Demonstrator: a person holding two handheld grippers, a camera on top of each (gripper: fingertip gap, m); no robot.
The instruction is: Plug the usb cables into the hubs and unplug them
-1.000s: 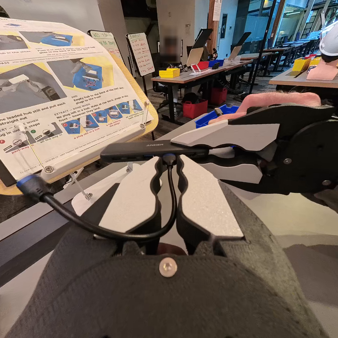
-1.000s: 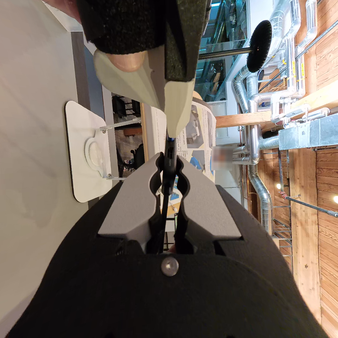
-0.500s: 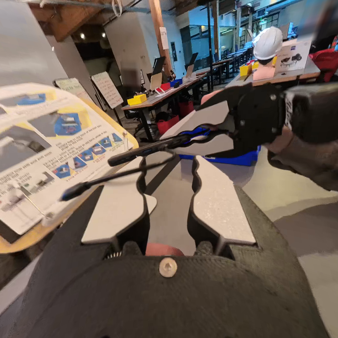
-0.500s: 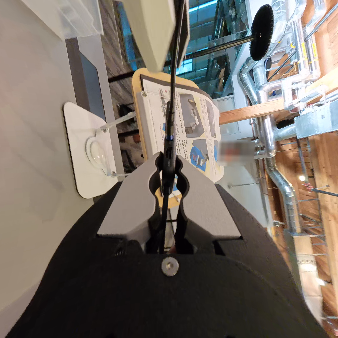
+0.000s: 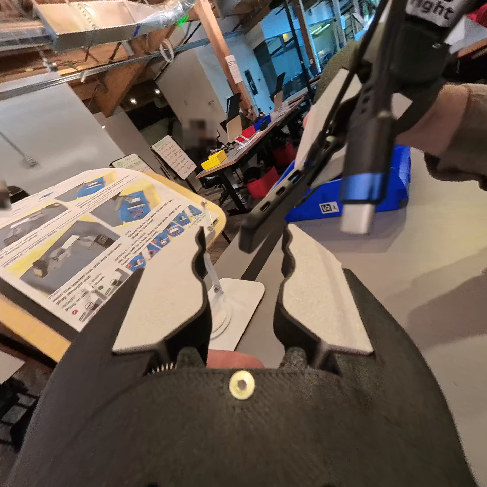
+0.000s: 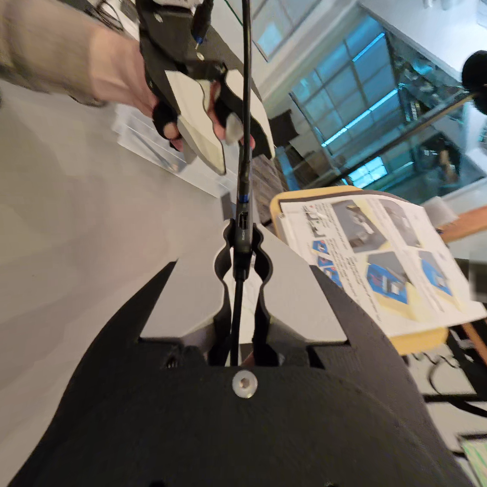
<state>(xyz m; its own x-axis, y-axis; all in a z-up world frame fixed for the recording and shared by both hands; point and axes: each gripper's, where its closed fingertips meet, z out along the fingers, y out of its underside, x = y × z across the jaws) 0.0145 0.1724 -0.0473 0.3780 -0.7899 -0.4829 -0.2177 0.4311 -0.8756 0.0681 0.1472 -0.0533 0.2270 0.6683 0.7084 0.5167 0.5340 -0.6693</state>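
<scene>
My right gripper (image 6: pixel 243 229) is shut on a slim black hub (image 6: pixel 243 232), edge-on between its pads. A black usb cable (image 6: pixel 246 79) with a blue collar sits plugged into the hub and rises away from it. In the left wrist view the right gripper (image 5: pixel 305 174) holds the hub (image 5: pixel 274 205) tilted, above and just past my left fingertips. The cable's free plug (image 5: pixel 358 203), blue collar and silver end, hangs at the right. My left gripper (image 5: pixel 243 237) is open and empty. It also shows in the right wrist view (image 6: pixel 232 147), open beside the cable.
An instruction sheet on a yellow-edged board (image 5: pixel 105 224) stands at the left on a clear stand with a white base (image 5: pixel 245 292). A blue bin (image 5: pixel 395 189) sits on the grey table (image 5: pixel 395 290) behind the hub. Desks and bins stand far back. Tip to tip, the grippers are about 7 centimetres apart.
My left gripper opened off the plug at the hub and drew back. The right gripper kept its hold and tilted the hub up. The cable's free end swung from left to right.
</scene>
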